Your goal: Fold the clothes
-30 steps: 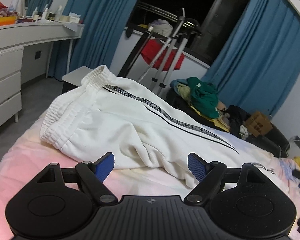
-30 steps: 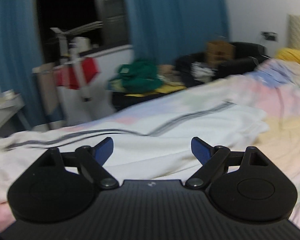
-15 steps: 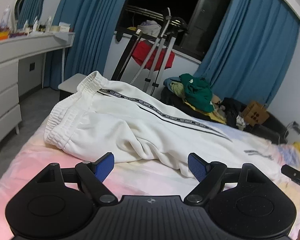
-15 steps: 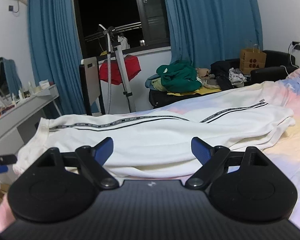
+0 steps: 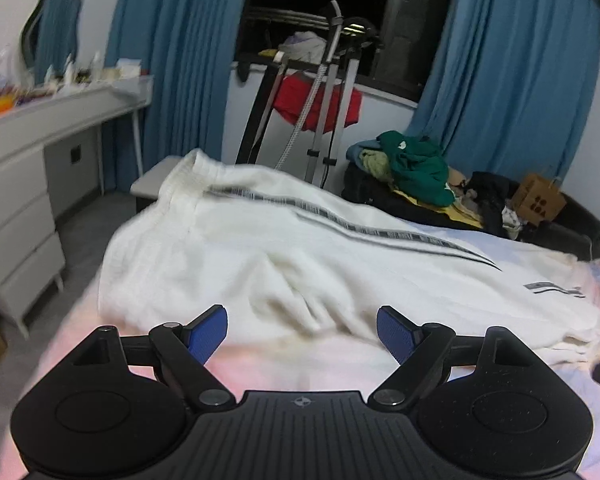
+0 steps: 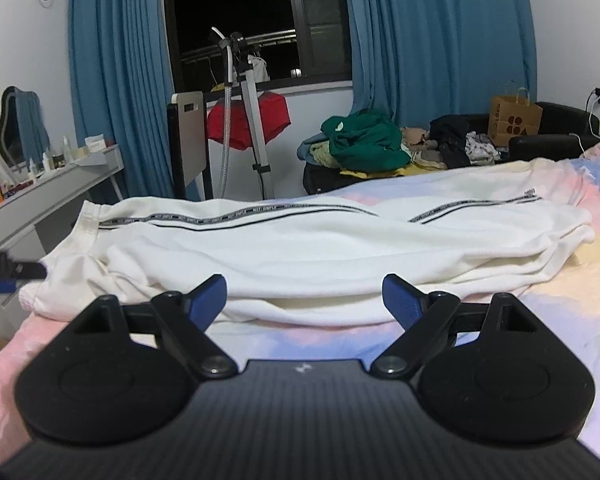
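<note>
Both tongs are spread wide and holding nothing. The left gripper hangs over the pastel bedsheet just short of the white track pants, and the right gripper sits low at the near edge of the same garment. The pants lie stretched across the bed, waistband toward the dresser side, striped leg running off toward the far pillows.

The left wrist view is smeared with motion blur, yet it alone shows the bunched folds near the crotch and the white dresser with its drawers. The right wrist view is sharp: it takes in the whole length of the pants from waistband to cuff, and the printed side stripe, the brown paper bag on the black sofa and the green heap of clothes (laundry still waiting). At its left edge a dark tip of the other tool pokes in beside the waistband.

Since a second ago the right view has swung from a blurred, tilted look to a level one. The left camera now frames more of the window, and the pants lie flatter at the waistband.
</note>
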Demonstrator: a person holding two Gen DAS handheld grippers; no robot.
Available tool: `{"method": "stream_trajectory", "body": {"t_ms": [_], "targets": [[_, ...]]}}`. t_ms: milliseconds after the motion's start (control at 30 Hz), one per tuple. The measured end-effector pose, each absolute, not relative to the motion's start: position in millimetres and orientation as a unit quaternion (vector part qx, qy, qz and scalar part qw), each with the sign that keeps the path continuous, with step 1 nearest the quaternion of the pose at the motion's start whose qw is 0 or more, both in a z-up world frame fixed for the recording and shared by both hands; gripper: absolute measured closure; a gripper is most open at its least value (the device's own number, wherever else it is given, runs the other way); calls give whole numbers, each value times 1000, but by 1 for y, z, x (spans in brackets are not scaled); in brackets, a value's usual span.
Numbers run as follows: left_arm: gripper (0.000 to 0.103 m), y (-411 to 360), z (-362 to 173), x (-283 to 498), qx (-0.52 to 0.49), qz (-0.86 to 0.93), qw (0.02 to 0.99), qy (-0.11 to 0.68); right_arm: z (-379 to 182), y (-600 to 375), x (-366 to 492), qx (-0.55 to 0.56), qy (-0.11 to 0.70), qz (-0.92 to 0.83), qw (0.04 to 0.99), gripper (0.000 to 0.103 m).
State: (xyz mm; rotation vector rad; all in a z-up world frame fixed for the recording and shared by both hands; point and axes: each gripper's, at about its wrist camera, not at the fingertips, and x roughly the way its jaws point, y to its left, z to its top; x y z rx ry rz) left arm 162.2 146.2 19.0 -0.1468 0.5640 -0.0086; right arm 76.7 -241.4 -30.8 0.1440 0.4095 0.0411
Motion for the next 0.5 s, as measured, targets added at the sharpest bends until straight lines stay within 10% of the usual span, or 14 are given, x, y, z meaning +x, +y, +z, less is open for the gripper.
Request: {"method": "stream_trajectory", "body": {"t_ms": [500], "targets": [[27, 306, -9, 405, -234, 31, 928, 287, -85, -246, 137, 112, 292, 9, 950, 17]]}}
